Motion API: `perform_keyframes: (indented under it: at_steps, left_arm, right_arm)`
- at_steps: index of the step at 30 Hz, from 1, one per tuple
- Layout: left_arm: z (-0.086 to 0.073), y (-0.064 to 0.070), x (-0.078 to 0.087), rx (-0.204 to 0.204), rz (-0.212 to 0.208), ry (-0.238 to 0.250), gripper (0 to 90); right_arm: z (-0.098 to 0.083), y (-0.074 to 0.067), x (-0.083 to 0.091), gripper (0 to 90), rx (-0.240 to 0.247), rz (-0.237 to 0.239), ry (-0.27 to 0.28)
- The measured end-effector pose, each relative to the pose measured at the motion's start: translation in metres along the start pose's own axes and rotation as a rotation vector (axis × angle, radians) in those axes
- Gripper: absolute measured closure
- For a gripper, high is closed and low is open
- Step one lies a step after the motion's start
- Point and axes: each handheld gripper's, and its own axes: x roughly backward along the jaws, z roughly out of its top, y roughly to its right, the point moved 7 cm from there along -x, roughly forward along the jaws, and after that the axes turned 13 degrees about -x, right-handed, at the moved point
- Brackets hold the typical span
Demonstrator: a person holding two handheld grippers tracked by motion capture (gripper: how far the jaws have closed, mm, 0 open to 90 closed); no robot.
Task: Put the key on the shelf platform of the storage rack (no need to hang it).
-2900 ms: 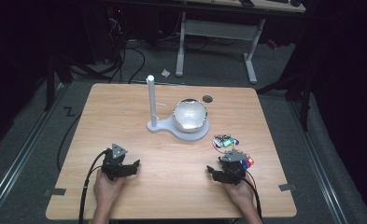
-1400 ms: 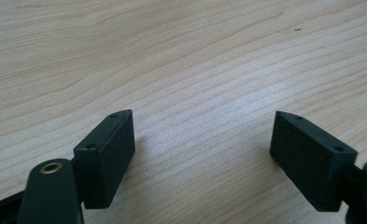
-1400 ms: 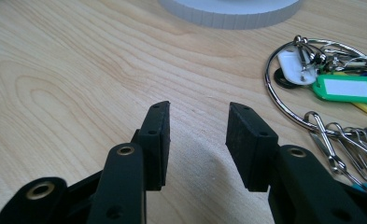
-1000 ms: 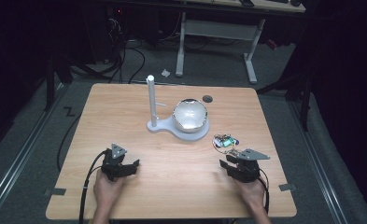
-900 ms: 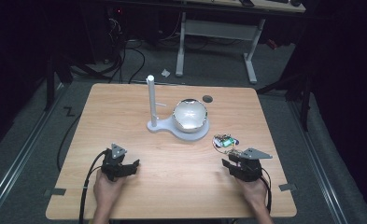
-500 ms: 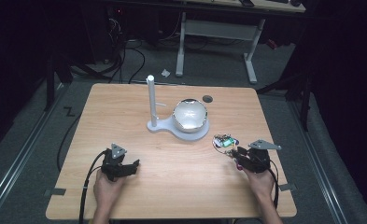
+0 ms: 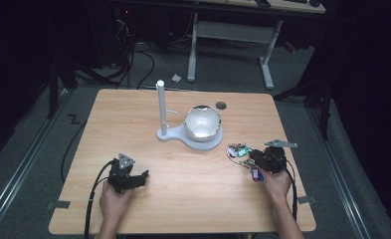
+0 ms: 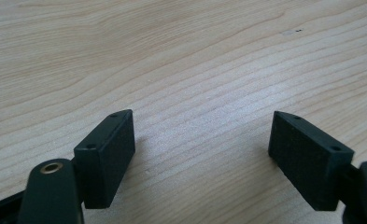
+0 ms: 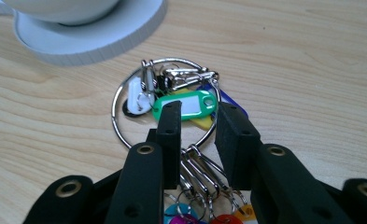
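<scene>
A metal key ring with several coloured tags lies flat on the wooden table, right of the white stand; in the high view the key ring sits just ahead of my right hand. My right gripper hangs low over the ring's near edge, with the green tag and some clips showing in the narrow gap between its jaws. Those jaws have just been closing, and the pads do not visibly press on anything. My left gripper stands wide open over bare wood, and the high view has this left gripper at the table's front left.
A white stand with an upright post and a shiny dome occupies the table's middle back. A small dark hole lies behind it. Cables trail off the front edge from both grippers. The stand's base rim is close beyond the ring.
My right hand has moved up and to the right across the table, and its gripper now points left onto the key ring. The left hand has stayed put.
</scene>
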Motion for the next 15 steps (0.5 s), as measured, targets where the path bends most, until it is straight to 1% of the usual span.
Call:
perform_keyframes:
  at_steps: [3, 6, 8, 11, 14, 15]
  left_arm:
    - [0.0, 0.0, 0.0, 0.0, 0.001, -0.001, 23.1]
    - [0.0, 0.0, 0.0, 0.0, 0.001, -0.001, 23.1]
    - [0.0, 0.0, 0.0, 0.0, 0.001, 0.0, 23.0]
    - [0.0, 0.0, 0.0, 0.0, 0.001, 0.0, 23.1]
    - [0.0, 0.0, 0.0, 0.0, 0.001, -0.001, 23.0]
    - [0.0, 0.0, 0.0, 0.0, 0.001, -0.001, 23.0]
  right_arm:
    - [0.001, 0.001, -0.004, 72.7, 0.008, -0.01, -0.007]
    - [0.006, 0.0, -0.009, 74.0, 0.023, -0.029, -0.015]
    - [0.008, -0.001, -0.01, 74.1, 0.025, -0.029, -0.012]
    - [0.009, 0.0, -0.014, 74.8, 0.017, -0.038, -0.028]
    - [0.01, 0.003, -0.02, 75.7, 0.025, -0.061, -0.046]
    - [0.01, 0.003, -0.02, 75.7, 0.025, -0.061, -0.046]
